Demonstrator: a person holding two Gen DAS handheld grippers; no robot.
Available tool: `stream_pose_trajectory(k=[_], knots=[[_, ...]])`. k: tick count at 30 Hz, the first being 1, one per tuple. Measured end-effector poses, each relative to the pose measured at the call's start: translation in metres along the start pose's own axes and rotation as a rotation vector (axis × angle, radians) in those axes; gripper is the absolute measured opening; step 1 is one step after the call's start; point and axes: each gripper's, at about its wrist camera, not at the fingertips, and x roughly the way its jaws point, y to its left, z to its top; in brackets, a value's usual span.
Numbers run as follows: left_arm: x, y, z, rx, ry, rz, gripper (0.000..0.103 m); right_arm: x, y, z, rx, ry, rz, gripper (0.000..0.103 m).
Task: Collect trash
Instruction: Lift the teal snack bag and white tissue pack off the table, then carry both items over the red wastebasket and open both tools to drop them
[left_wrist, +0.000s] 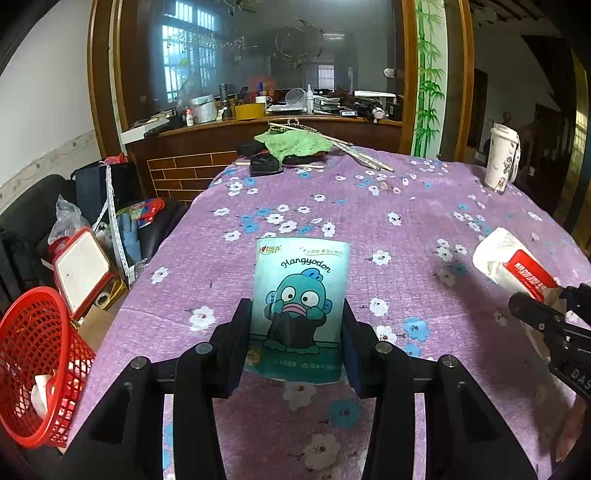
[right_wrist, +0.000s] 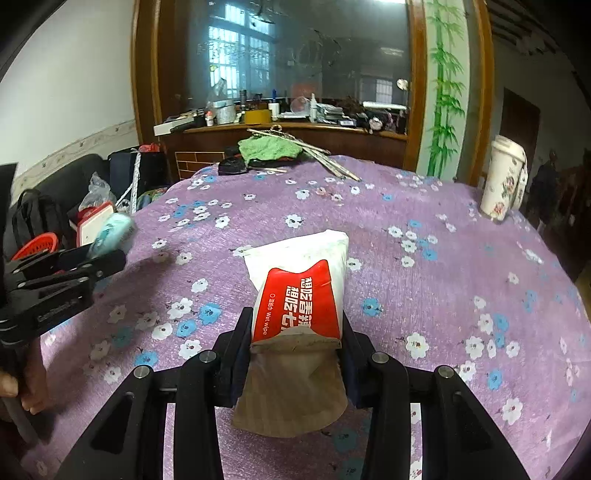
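Left gripper (left_wrist: 297, 332) is clamping the teal tissue pack (left_wrist: 300, 299) at frame center; right gripper (right_wrist: 295, 347) is clamping the red-and-white wet wipe packet (right_wrist: 299, 291), red basket (left_wrist: 37, 365) sitting lower left.

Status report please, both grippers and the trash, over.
Left gripper shut on teal tissue pack. Right gripper shut on red-and-white wet wipe packet. Red basket off table's left edge, path looks clear.
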Motion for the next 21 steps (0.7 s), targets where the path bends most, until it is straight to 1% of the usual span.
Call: stream_pose_trajectory(k=[2,6,13,14,15,17,18,21], knots=[[-0.007,0.008,0.002,-0.009,-0.005,-0.011,0.043,-0.005,0.003,0.004,0.011,-0.006,0.006,0.044],[-0.028,0.028,0.006,-0.006,-0.037,0.0,0.043,-0.016,0.017,0.011,0.008,-0.006,0.033,0.044],[-0.06,0.065,0.012,-0.038,-0.087,0.024,0.043,-0.035,0.06,0.024,-0.034,-0.015,0.106,0.045],[-0.065,0.077,0.012,-0.045,-0.092,0.03,0.043,-0.036,0.065,0.025,-0.039,-0.015,0.113,0.045],[-0.068,0.076,0.011,-0.047,-0.094,0.034,0.043,-0.036,0.073,0.026,-0.047,-0.012,0.122,0.045],[-0.074,0.095,0.011,-0.057,-0.102,0.049,0.043,-0.036,0.086,0.029,-0.058,-0.009,0.142,0.045],[-0.079,0.093,0.009,-0.06,-0.105,0.055,0.043,-0.036,0.093,0.031,-0.065,-0.008,0.156,0.045],[-0.087,0.111,0.005,-0.084,-0.108,0.074,0.043,-0.038,0.117,0.035,-0.089,-0.008,0.187,0.045]])
